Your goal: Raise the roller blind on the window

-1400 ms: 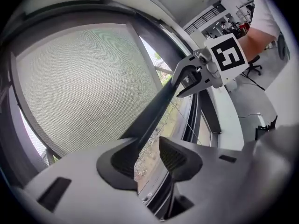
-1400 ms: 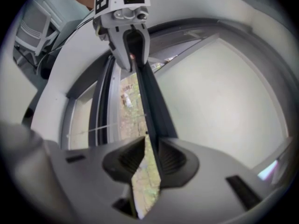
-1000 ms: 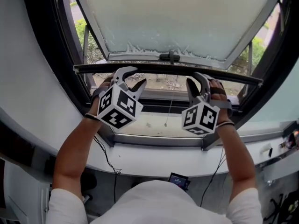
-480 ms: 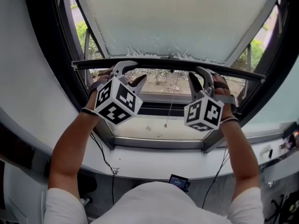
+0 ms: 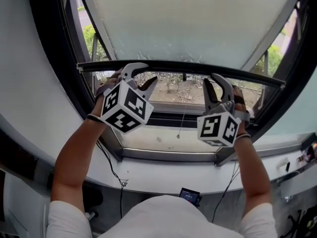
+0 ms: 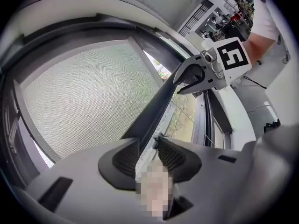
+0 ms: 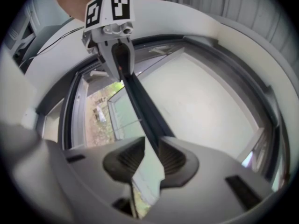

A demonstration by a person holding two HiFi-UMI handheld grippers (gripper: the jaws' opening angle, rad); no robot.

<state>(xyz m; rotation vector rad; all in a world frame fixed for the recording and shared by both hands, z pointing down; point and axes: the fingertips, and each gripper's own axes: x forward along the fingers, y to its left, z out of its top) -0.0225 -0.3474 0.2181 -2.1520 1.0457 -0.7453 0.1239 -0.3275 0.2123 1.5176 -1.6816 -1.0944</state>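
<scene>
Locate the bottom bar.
Head view, centre: bottom bar lies under the blind, between the jaws of the right gripper and the left gripper, which just closed further.

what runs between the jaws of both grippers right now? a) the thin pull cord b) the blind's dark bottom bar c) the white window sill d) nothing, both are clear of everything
b: each gripper view shows the dark bottom bar filling the gap between that gripper's jaws. The left gripper, whose jaws have just been closing, and the right gripper both hold it, while the pull cord hangs free between them.
</scene>
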